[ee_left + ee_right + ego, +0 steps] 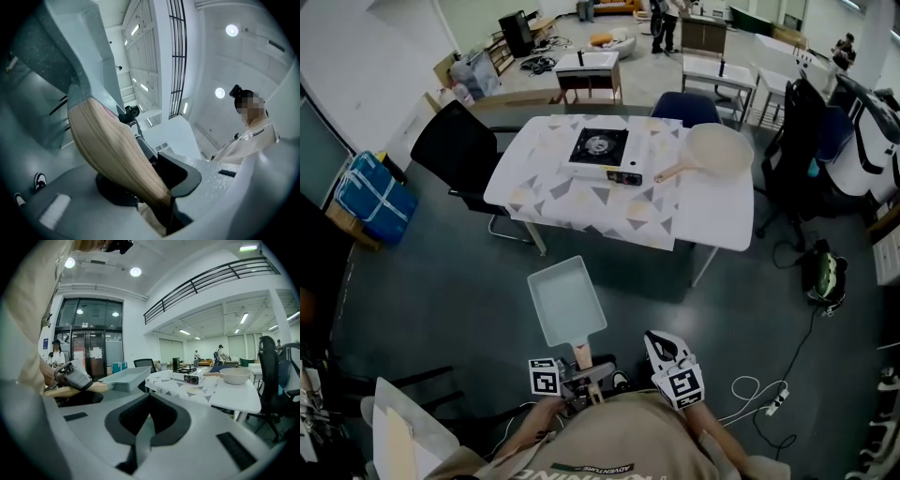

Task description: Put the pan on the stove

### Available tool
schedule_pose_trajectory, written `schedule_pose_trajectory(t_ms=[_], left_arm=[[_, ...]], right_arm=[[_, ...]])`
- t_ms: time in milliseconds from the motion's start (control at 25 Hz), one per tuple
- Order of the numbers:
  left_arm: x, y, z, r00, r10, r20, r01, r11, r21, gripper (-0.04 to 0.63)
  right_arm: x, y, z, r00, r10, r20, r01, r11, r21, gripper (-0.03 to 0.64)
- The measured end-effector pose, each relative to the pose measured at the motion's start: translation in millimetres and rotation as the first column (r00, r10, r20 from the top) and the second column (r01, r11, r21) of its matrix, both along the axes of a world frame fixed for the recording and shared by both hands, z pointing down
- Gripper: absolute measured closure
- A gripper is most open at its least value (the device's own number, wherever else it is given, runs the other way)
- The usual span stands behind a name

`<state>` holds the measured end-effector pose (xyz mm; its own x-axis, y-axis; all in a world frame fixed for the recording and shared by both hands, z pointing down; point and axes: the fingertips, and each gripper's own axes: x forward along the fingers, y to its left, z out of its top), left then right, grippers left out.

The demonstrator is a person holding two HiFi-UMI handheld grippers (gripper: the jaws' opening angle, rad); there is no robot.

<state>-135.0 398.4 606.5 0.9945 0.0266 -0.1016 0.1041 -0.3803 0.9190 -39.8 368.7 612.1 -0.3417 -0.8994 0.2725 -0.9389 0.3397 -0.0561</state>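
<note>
The white table with a triangle-patterned cloth (pixel 712 225) stands well apart from the person. On the carry there, the rectangular grey pan (pixel 565 300), held out in the air, could twist in the grip or knock the round beige pan (pixel 720 150) just beside the black-topped portable stove (pixel 602 150). Only the left gripper view shows the left gripper (pixel 161 197) clamped on the pale wooden handle (pixel 112 150), while the right gripper view shows the right gripper (pixel 143 427) pressed together on nothing.
</note>
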Motion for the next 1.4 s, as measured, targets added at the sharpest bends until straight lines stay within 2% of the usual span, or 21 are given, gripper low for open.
schedule_pose_trajectory(t_ms=[240,440,760,960,1120,1400], left_arm=[[18,-22,-11,0.998,-0.038,0.055,0.037,0.999,0.029,0.468],[43,-42,-22,0.996,-0.042,0.081,0.034,0.995,0.097,0.468],[71,-69,-18,0.994,-0.07,0.081,0.061,0.992,0.112,0.468],[85,-76,-27,0.996,-0.079,0.031,0.076,0.994,0.085,0.468],[84,-78,-21,0.997,-0.059,0.046,0.056,0.995,0.081,0.468],[60,-114,-15,0.998,-0.026,0.063,0.022,0.998,0.064,0.463]], right_arm=[[18,-35,-4,0.997,-0.057,0.05,0.055,0.998,0.031,0.617],[40,-74,-9,0.993,-0.106,0.051,0.102,0.992,0.073,0.617],[61,-102,0,0.98,-0.187,0.062,0.184,0.981,0.056,0.617],[67,-115,0,0.972,-0.23,0.046,0.228,0.973,0.041,0.617],[64,-123,6,0.969,-0.244,0.039,0.243,0.97,0.019,0.617],[42,-152,6,0.975,-0.22,0.033,0.22,0.975,0.002,0.617]])
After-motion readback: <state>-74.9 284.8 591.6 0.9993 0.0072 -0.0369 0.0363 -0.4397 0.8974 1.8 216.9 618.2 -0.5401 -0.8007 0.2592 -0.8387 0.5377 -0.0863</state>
